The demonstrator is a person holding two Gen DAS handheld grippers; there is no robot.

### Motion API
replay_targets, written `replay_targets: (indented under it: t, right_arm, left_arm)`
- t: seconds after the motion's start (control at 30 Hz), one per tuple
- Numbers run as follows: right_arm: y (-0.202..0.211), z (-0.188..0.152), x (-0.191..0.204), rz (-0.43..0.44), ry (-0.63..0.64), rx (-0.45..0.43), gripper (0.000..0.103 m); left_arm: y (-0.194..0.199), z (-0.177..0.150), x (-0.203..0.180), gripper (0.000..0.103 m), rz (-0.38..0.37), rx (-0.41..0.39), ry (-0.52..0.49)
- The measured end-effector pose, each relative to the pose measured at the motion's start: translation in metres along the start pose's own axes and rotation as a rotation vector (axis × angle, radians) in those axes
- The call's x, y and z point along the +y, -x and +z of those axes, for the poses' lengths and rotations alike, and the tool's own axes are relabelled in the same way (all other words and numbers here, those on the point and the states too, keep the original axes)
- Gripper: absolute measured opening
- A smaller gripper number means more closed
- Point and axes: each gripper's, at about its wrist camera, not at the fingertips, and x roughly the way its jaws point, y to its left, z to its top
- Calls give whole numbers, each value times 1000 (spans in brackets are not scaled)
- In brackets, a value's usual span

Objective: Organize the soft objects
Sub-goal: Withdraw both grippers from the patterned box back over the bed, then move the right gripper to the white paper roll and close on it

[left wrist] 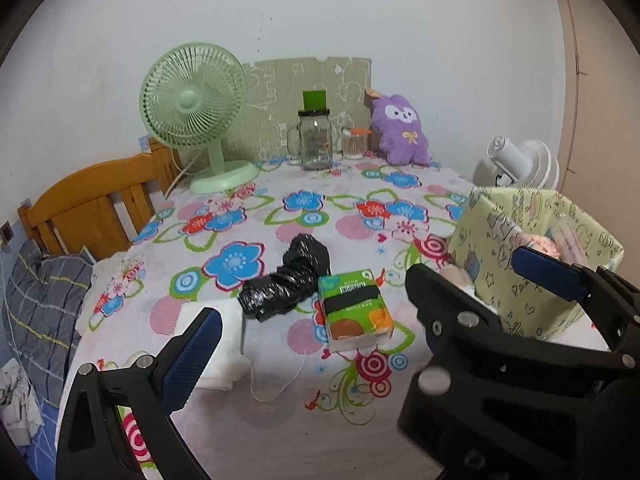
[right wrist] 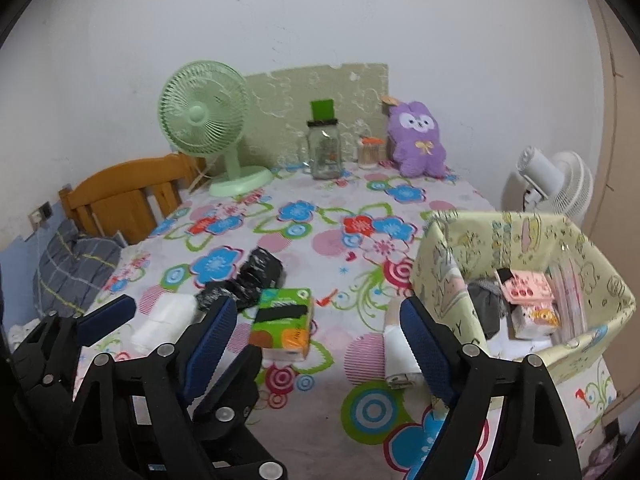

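**A:** On the flowered table [left wrist: 280,420] we have three soft things not yet put away: the green tissue pack [left wrist: 354,310], the black plastic bag [left wrist: 288,284] touching its far left corner, and a white folded cloth [left wrist: 224,344] to the left.

**B:** And the yellow box [right wrist: 448,248] on the right already holds a few, so we judge the job partly done.

**A:** Our left gripper [right wrist: 172,316] has its jaws apart, nothing between them, near the cloth. Our right gripper [right wrist: 316,328] is also spread wide and empty, with the tissue pack ahead between its fingers.

**B:** Only the right view looks down into the box: a pink packet [right wrist: 524,286], something grey, a small printed pack. It also shows a white roll [right wrist: 396,350] just outside the box wall, which the left view hides.
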Motion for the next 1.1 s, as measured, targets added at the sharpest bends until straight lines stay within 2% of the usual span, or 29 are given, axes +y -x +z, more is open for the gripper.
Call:
replay_targets:
  t: [0.17, 0.43, 0.57, 0.8, 1.1]
  right_arm:
    - [-16, -10, -5, -38, -26, 48, 75]
    - [-33, -23, -6, -153, -6, 70, 73]
    - [-42, -30, -14, -174, -41, 110, 67]
    - [-49, -37, -23, -188, -56, 126, 60]
    - [-59, -49, -31, -211, -80, 156, 40]
  left_arm:
    - [-15, -8, -2, 103, -5, 40, -11]
    - [-33, -20, -7, 102, -13, 102, -30]
    - [-38, -24, -11, 102, -21, 123, -41]
    - [-47, -29, -15, 102, -26, 155, -49]
    - [-58, -37, -19, 98, -40, 207, -56]
